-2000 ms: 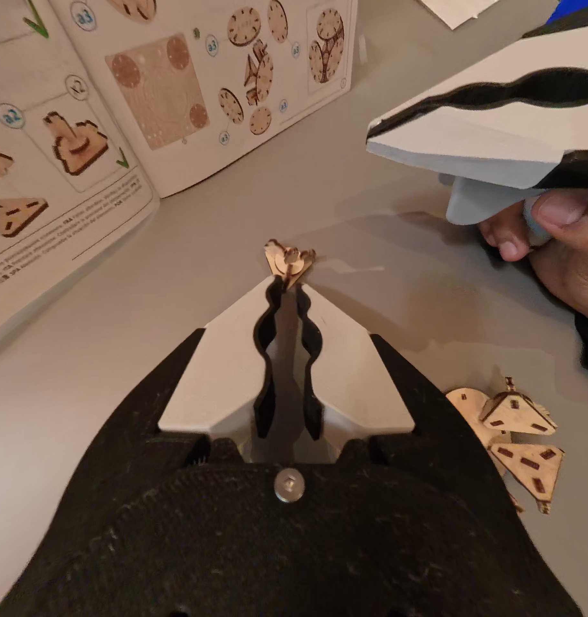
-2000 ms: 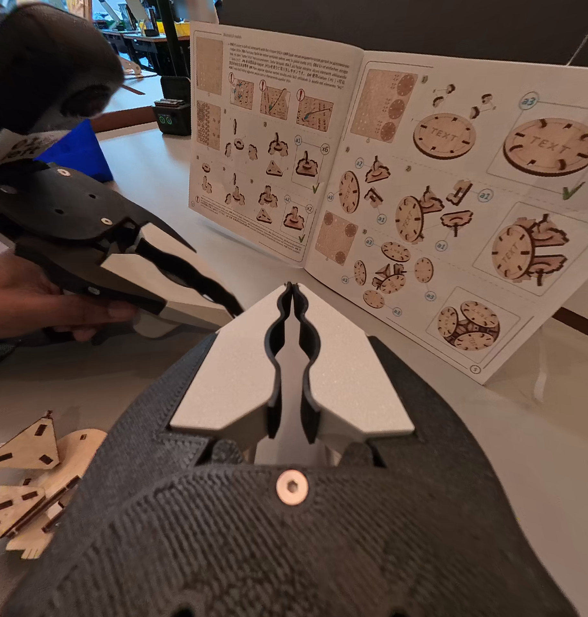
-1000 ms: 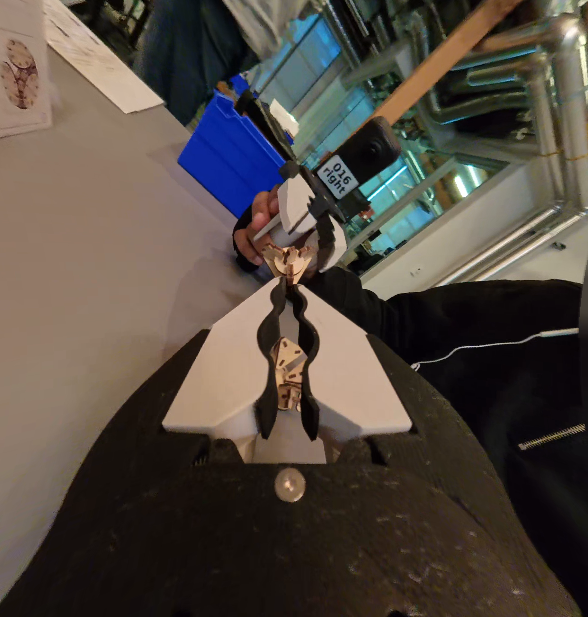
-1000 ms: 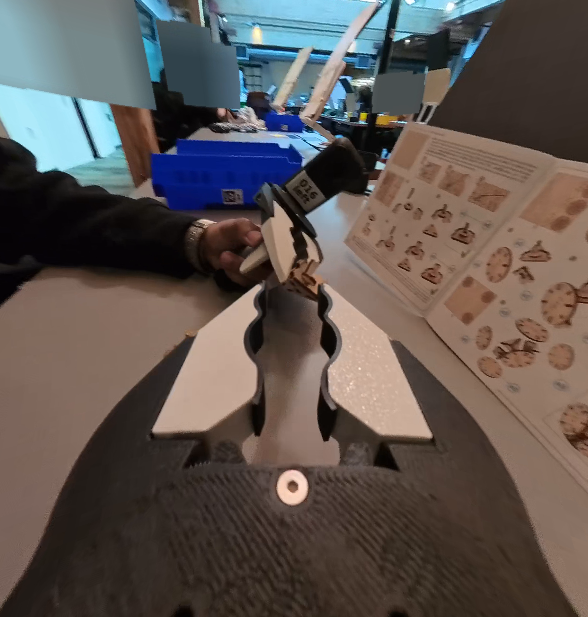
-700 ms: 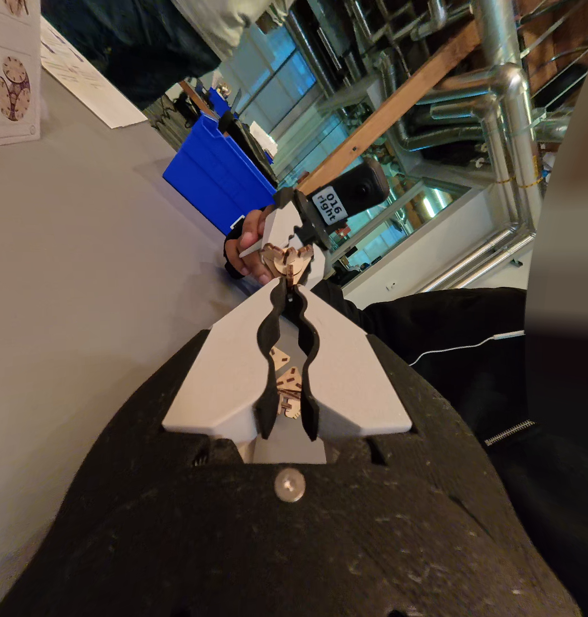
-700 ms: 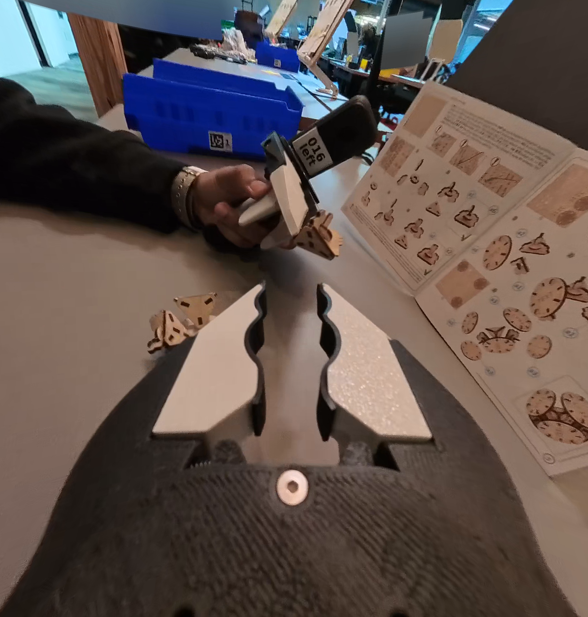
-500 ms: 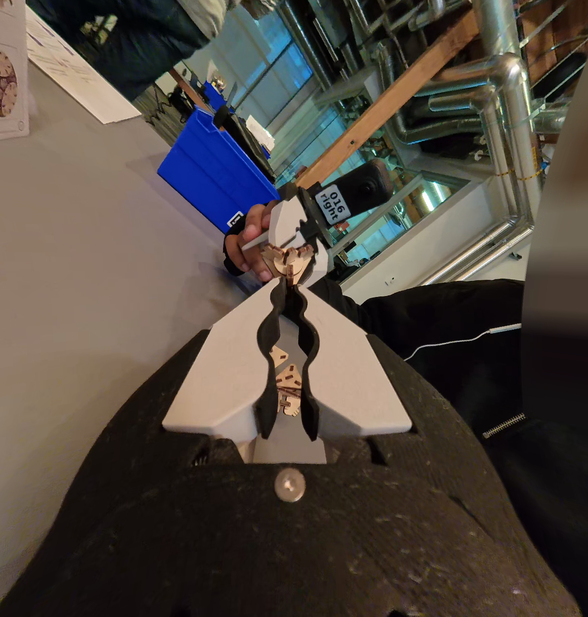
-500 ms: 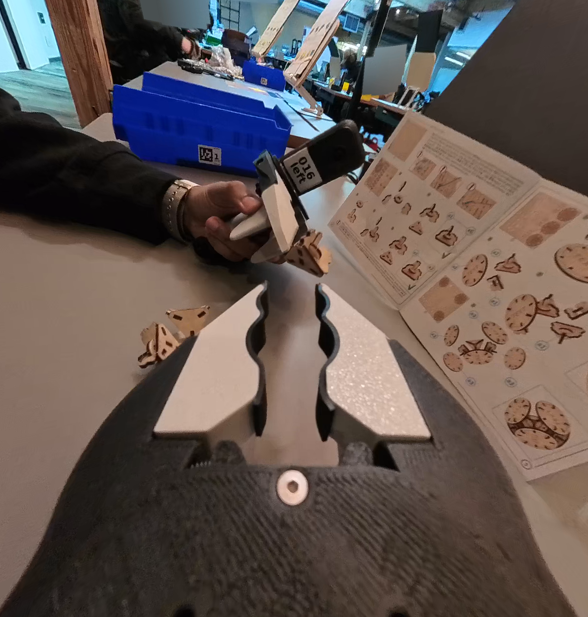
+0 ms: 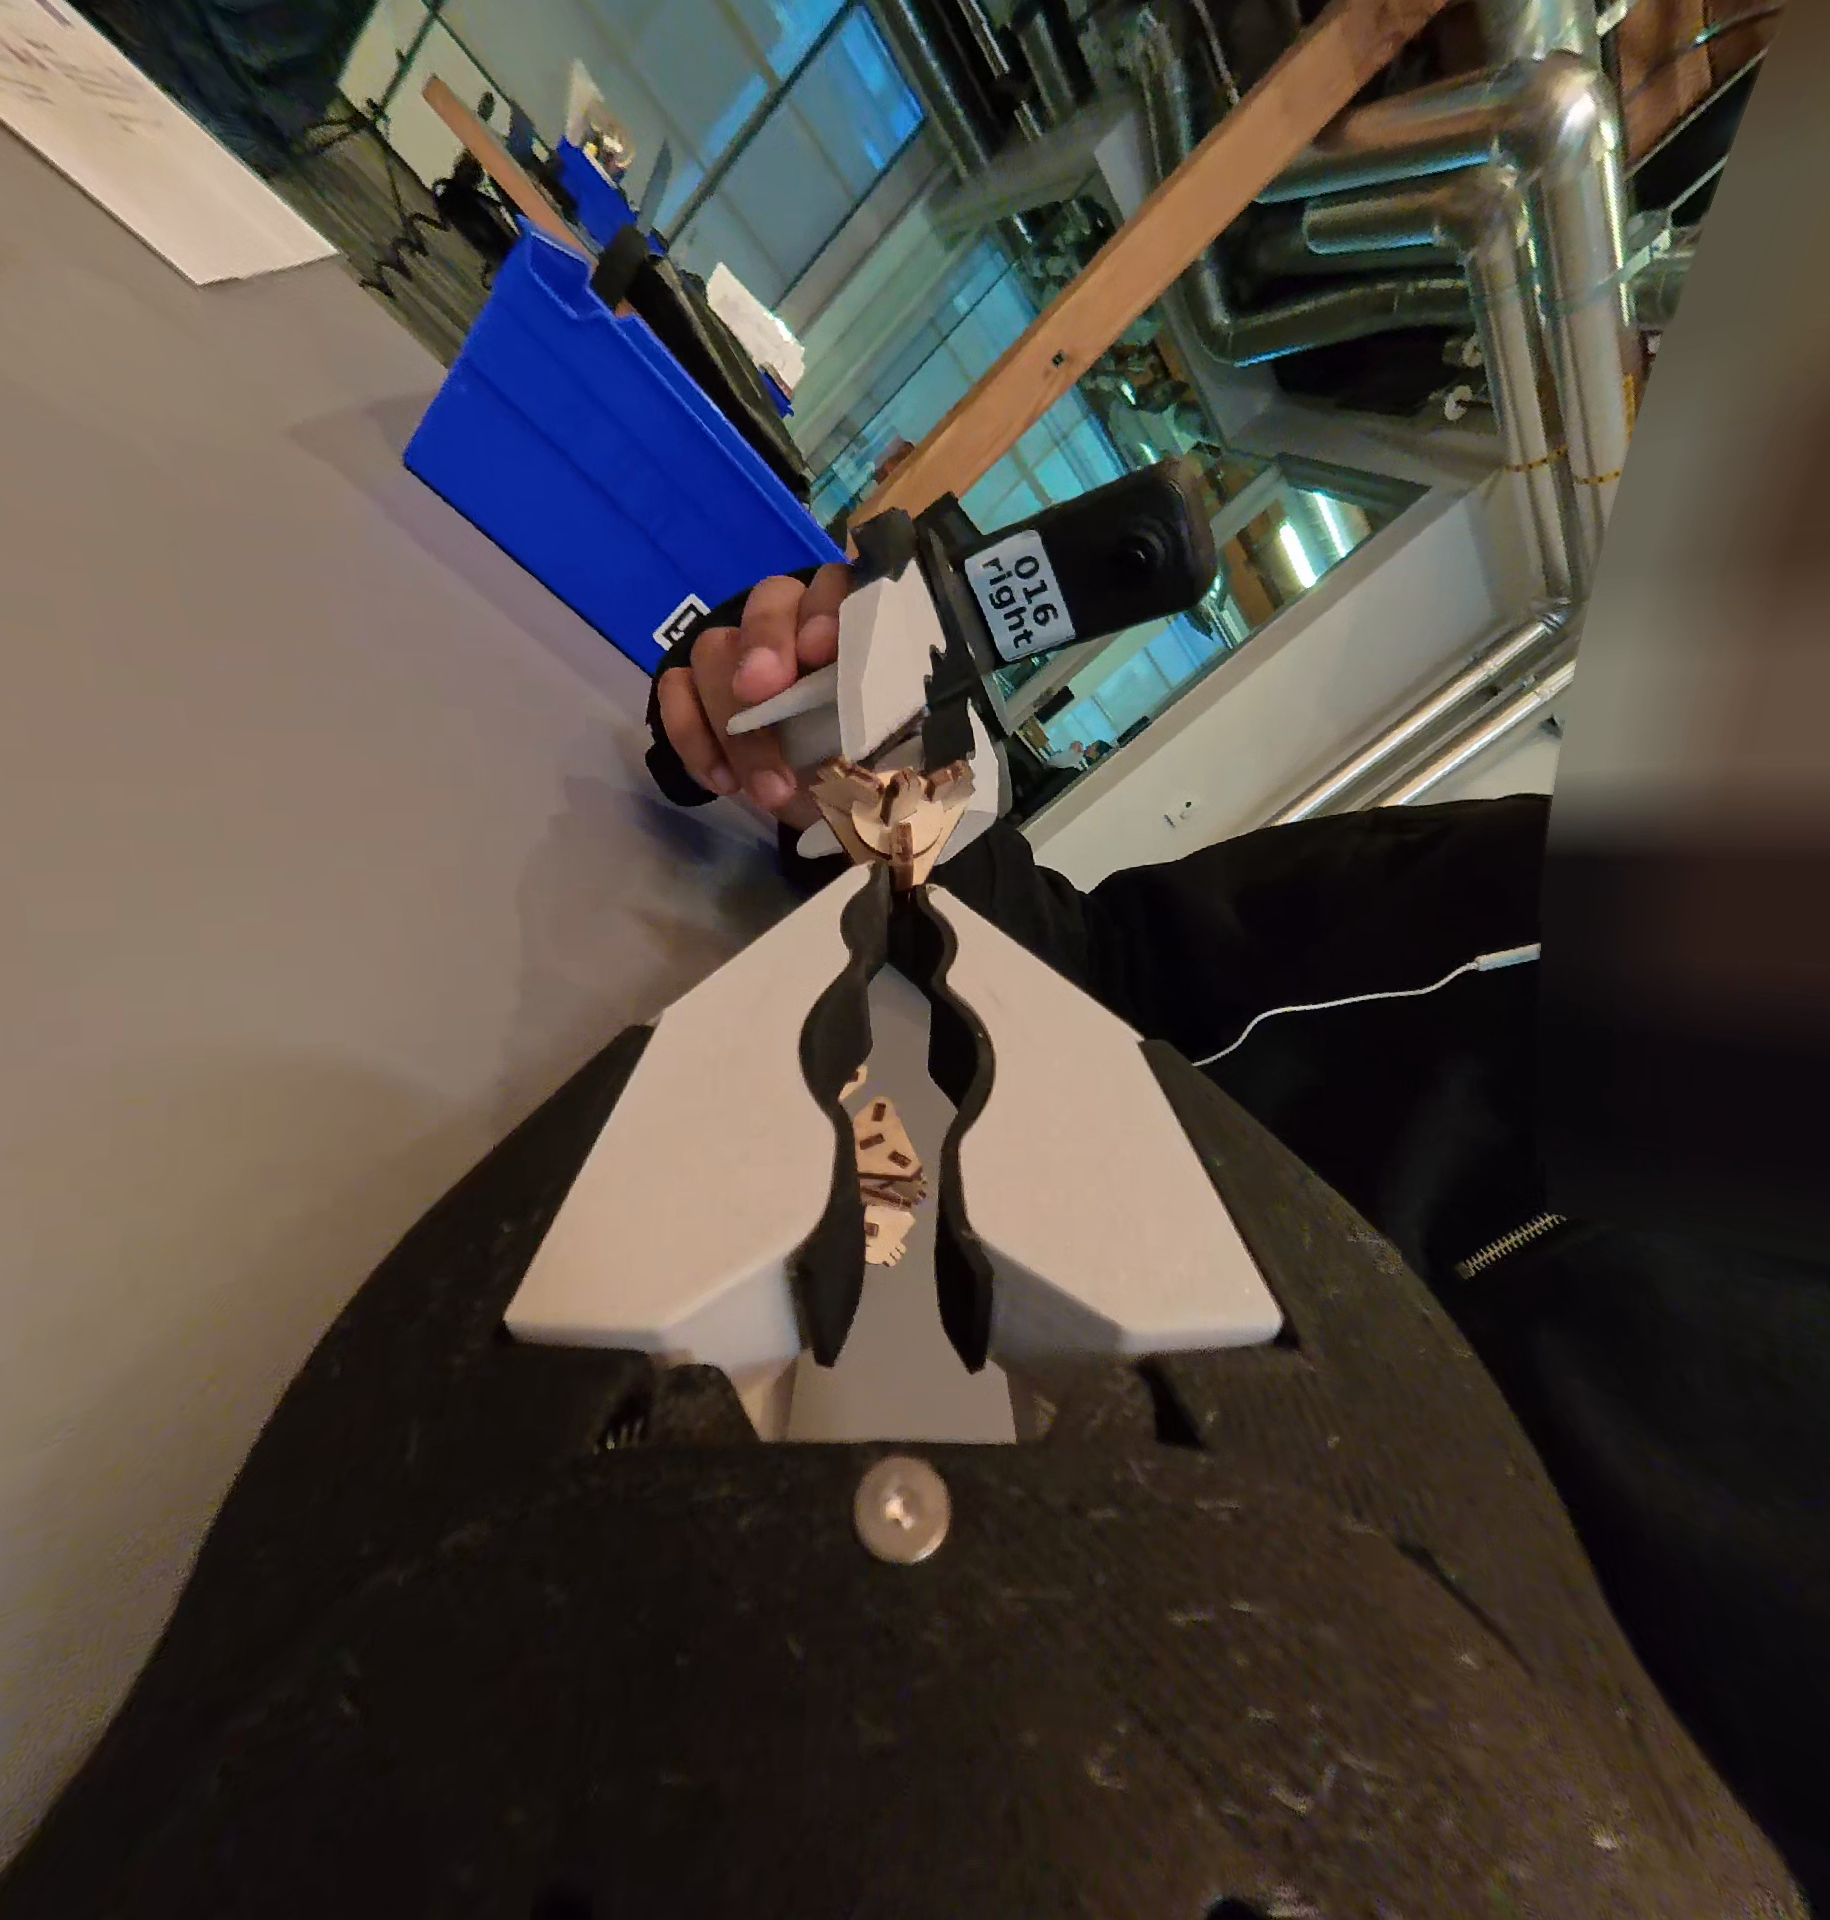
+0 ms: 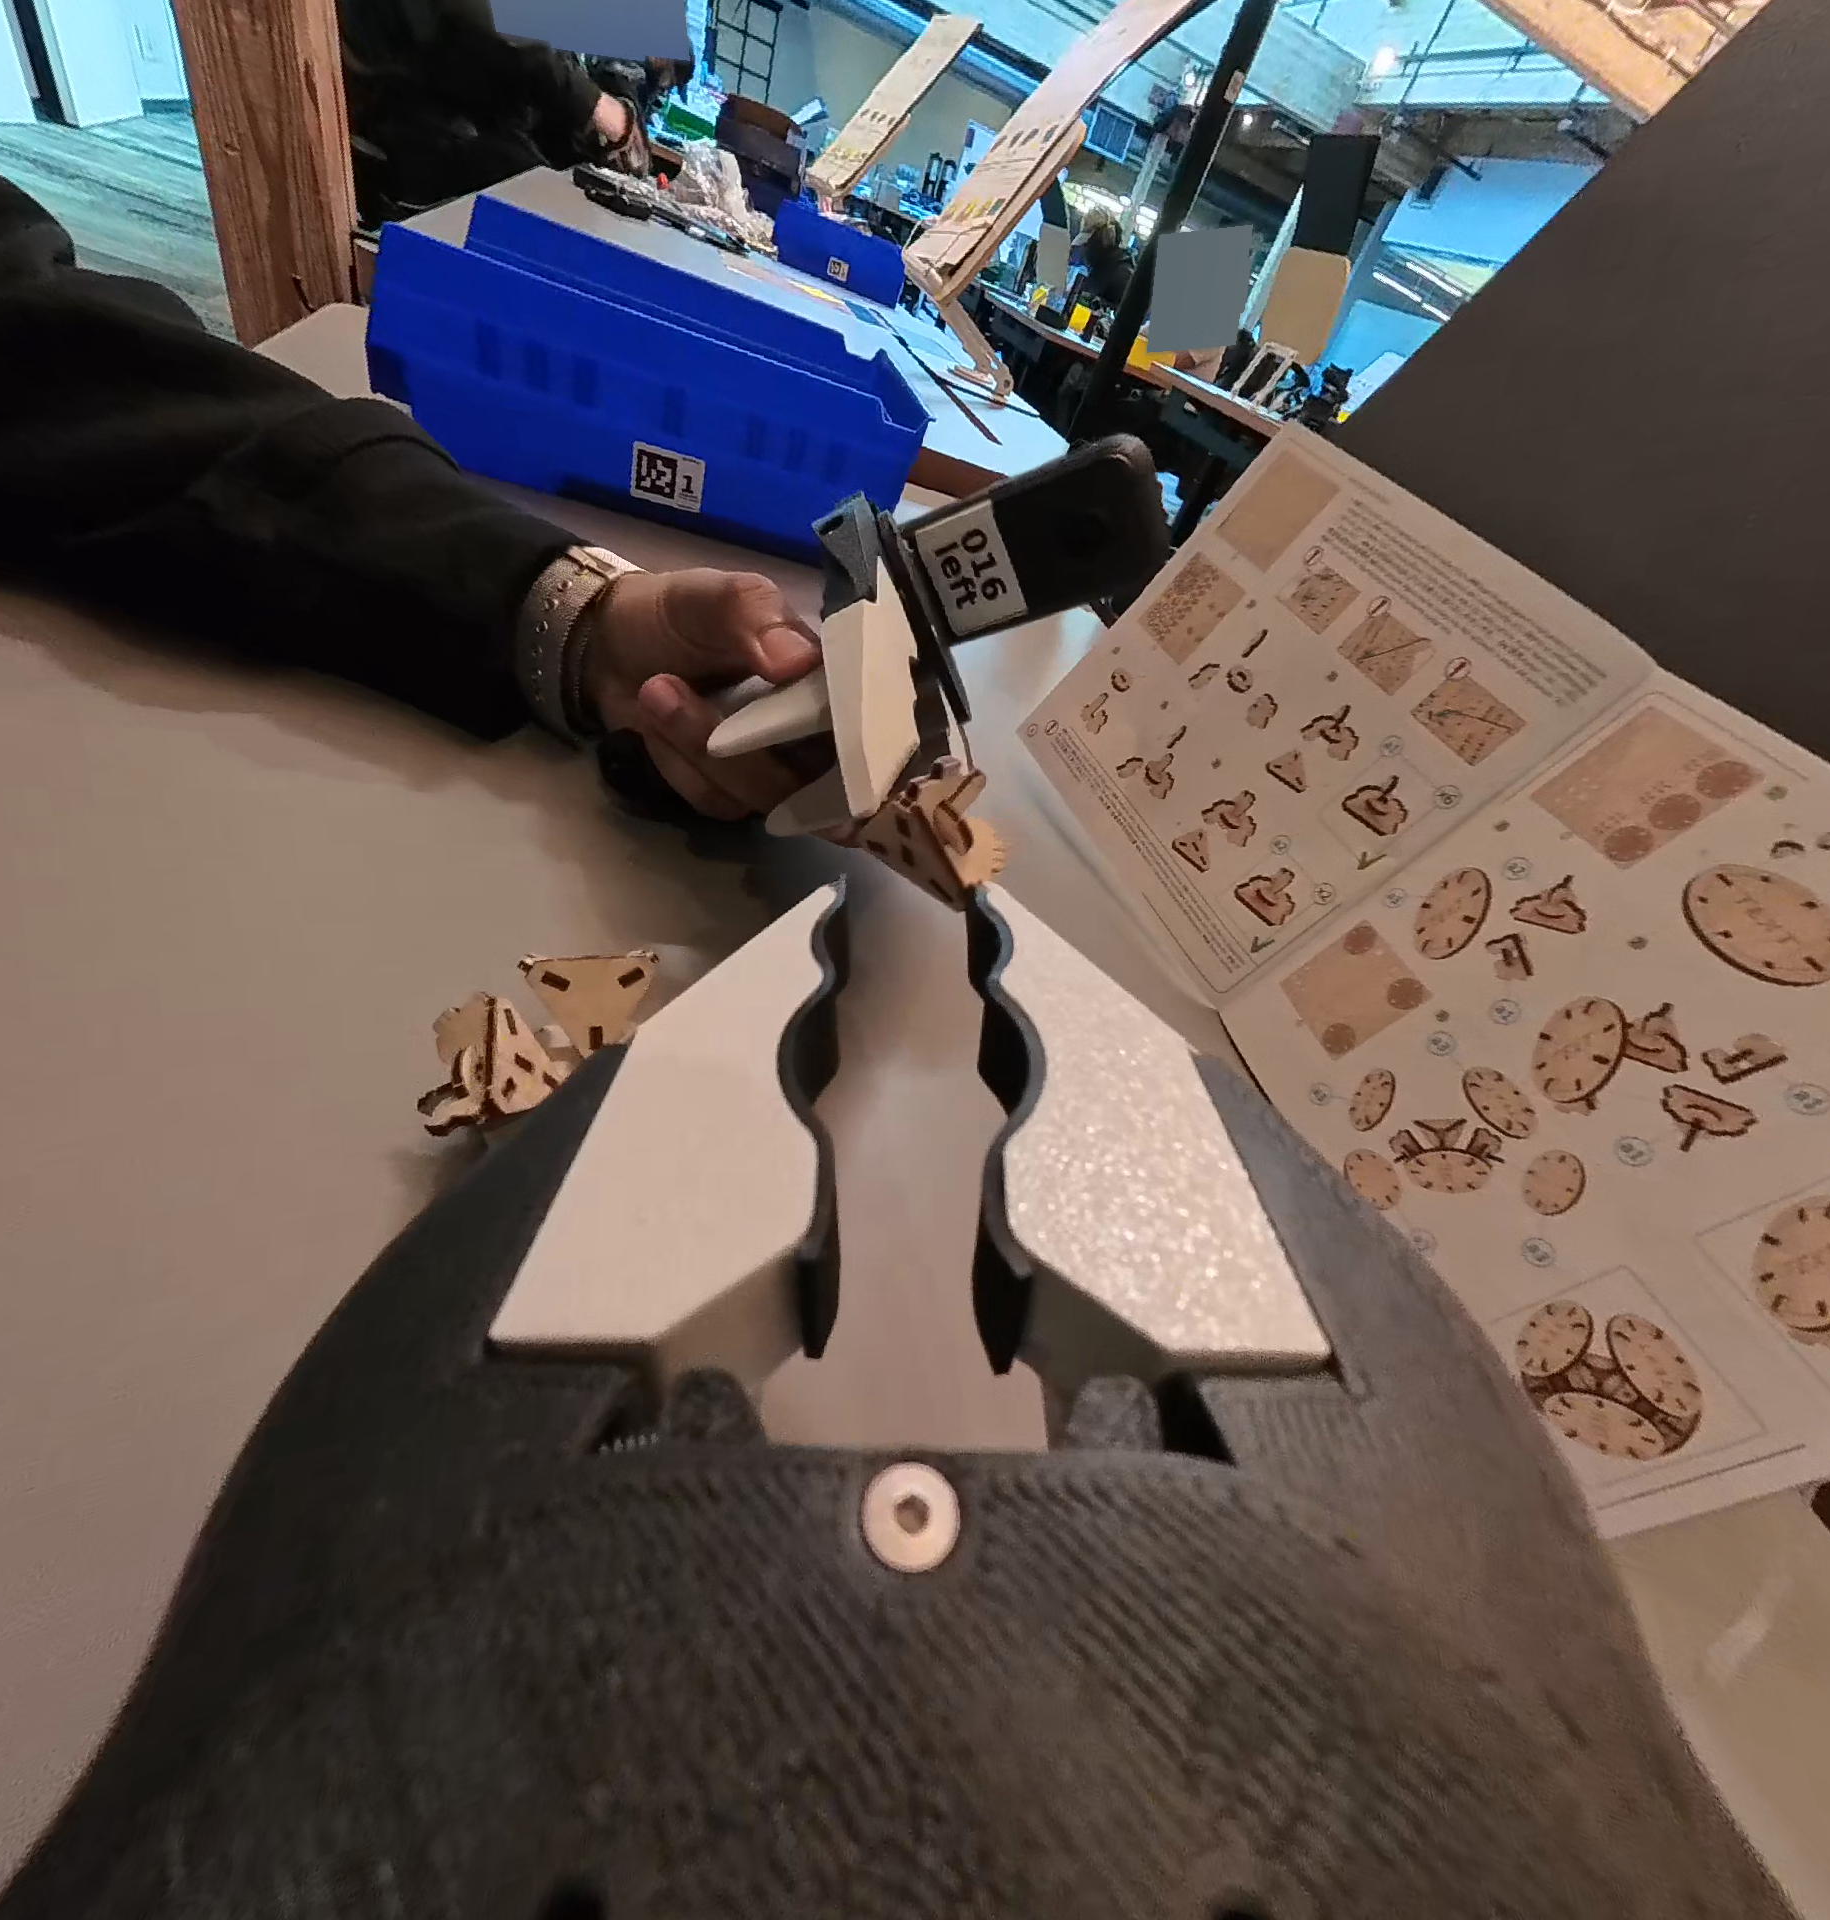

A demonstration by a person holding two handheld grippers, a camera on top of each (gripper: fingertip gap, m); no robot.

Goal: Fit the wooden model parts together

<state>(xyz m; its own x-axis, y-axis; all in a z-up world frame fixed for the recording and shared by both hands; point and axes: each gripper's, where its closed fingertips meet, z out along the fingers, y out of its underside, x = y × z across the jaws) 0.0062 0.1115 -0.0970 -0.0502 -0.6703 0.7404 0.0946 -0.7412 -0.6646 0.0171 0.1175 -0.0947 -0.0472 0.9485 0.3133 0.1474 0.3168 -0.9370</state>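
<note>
My left gripper [image 9: 895,883] is shut on a small wooden assembly [image 9: 890,821], a triangular plate with a round disc and toothed bits, and holds it in the air above the grey table [image 9: 215,831]. The right wrist view shows the same piece [image 10: 926,831] pinched at the left gripper's tips [image 10: 895,800]. My right gripper [image 10: 911,899] is open just below that piece. The piece's lower corner sits at my right fingertip [image 10: 989,925], and the pads do not press on it. The right gripper also shows in the left wrist view [image 9: 890,727], right behind the piece.
Loose triangular wooden pieces [image 10: 537,1029] lie on the table to the left of my right gripper and show between the left fingers [image 9: 885,1164]. An open instruction booklet [image 10: 1513,935] stands at the right. A blue bin [image 10: 630,395] is behind. Black sleeves [image 10: 215,520] reach in. Less than 4 cm separates the two grippers' tips.
The right jaws have narrowed a little while staying open, and the right gripper has come closer under the wooden piece. The left gripper stays shut on the piece.
</note>
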